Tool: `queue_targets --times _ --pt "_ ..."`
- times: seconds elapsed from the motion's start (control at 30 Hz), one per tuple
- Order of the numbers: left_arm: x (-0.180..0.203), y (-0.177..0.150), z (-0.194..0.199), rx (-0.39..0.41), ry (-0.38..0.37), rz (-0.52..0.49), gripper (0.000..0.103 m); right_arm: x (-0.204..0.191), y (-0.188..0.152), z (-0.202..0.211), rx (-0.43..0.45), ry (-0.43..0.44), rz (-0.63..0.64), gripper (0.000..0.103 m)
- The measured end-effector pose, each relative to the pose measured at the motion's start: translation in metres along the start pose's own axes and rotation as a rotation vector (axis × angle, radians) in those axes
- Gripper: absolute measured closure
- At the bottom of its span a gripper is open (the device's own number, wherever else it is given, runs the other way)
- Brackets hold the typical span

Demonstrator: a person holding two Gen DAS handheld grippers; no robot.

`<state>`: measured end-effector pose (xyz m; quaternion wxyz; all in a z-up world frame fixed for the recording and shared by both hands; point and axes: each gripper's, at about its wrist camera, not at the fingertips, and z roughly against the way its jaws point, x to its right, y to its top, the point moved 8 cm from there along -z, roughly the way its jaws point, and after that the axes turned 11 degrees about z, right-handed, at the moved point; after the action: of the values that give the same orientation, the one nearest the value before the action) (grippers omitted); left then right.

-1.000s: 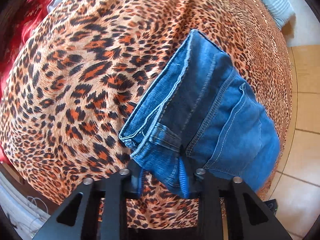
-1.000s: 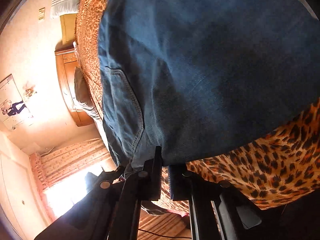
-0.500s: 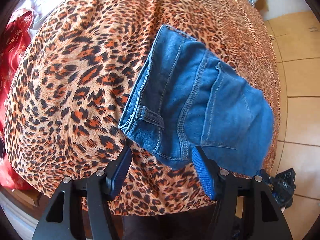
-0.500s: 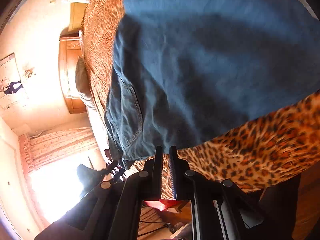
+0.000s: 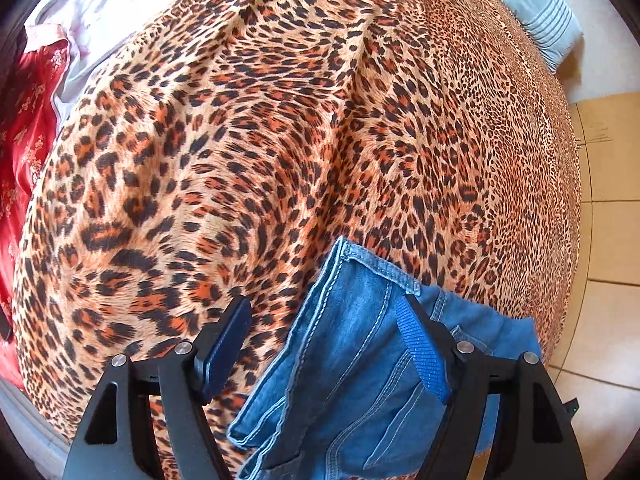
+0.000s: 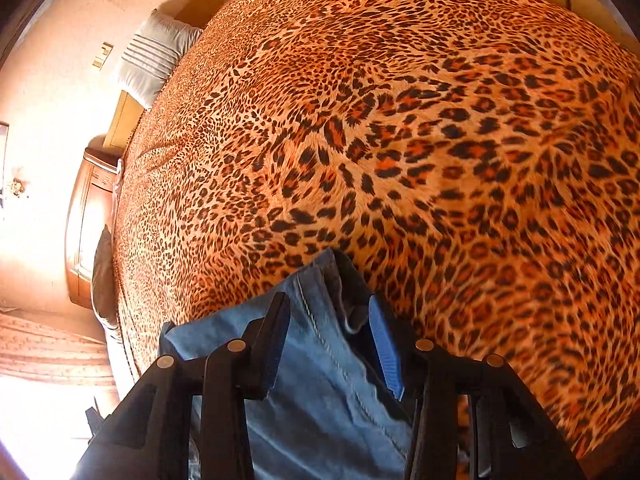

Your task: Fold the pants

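Note:
The folded blue jeans (image 5: 352,364) lie on the leopard-print bedspread (image 5: 304,152) near its front edge. My left gripper (image 5: 324,340) is open above them, with its right finger over the denim and its left finger over the bedspread; it holds nothing. In the right wrist view the jeans (image 6: 332,380) lie under my right gripper (image 6: 330,332), which is open with a fold of denim showing between its fingers. Neither gripper grips the cloth.
A pale striped pillow (image 5: 540,12) lies at the far end of the bed, also in the right wrist view (image 6: 152,60). Red cloth (image 5: 28,128) and a pale sheet (image 5: 112,4) lie at the left. Tiled floor (image 5: 608,240) is at the right. A wooden cabinet (image 6: 88,224) stands beside the bed.
Both grippers opened and let go of the jeans. They pulled back and tilted up, so the jeans now sit low in both views and more bed shows.

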<state>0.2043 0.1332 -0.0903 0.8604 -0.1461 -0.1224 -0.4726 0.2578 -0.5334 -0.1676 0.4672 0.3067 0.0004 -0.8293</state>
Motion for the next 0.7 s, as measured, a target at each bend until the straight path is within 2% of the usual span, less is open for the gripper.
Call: queue_targets --times 0.1,0.13,0.17,0.2,0.23,0.27,0.33,0.4,0.53,0.63,0.7 --pt "0.008 -0.005 -0.019 -0.040 0.009 -0.024 0.028 -0.006 0.002 -0.016 -0.059 0.050 0.049 0.059" --pt "0.010 -0.008 -0.025 -0.050 0.022 -0.037 0.029 -0.005 0.000 -0.021 -0.092 0.036 0.075 0.059" --pt "0.012 -0.009 -0.030 -0.054 0.040 -0.053 0.036 -0.007 -0.003 -0.023 -0.114 -0.019 0.133 0.069" --pt "0.016 -0.008 -0.035 -0.053 0.057 -0.079 0.057 -0.013 -0.003 -0.025 -0.132 -0.059 0.204 0.086" --pt "0.022 -0.008 -0.036 -0.050 0.067 -0.099 0.070 -0.020 -0.003 -0.026 -0.143 -0.085 0.255 0.096" --pt "0.025 -0.011 -0.035 -0.037 0.082 -0.115 0.076 -0.026 0.002 -0.020 -0.129 -0.106 0.295 0.096" --pt "0.030 -0.011 -0.037 0.018 0.170 -0.189 0.076 -0.034 0.019 -0.003 -0.054 -0.128 0.338 0.096" --pt "0.029 -0.009 -0.049 0.036 0.266 -0.239 0.077 -0.027 0.031 -0.011 -0.068 -0.157 0.326 0.096" --pt "0.028 -0.009 -0.055 0.058 0.268 -0.214 0.077 -0.010 0.022 -0.040 -0.125 -0.224 0.322 0.095" --pt "0.025 -0.011 -0.052 0.052 0.267 -0.225 0.076 -0.003 0.023 -0.038 -0.102 -0.176 0.249 0.095" --pt "0.027 -0.013 -0.037 0.053 0.263 -0.234 0.072 0.002 0.025 -0.021 -0.079 -0.131 0.187 0.082"
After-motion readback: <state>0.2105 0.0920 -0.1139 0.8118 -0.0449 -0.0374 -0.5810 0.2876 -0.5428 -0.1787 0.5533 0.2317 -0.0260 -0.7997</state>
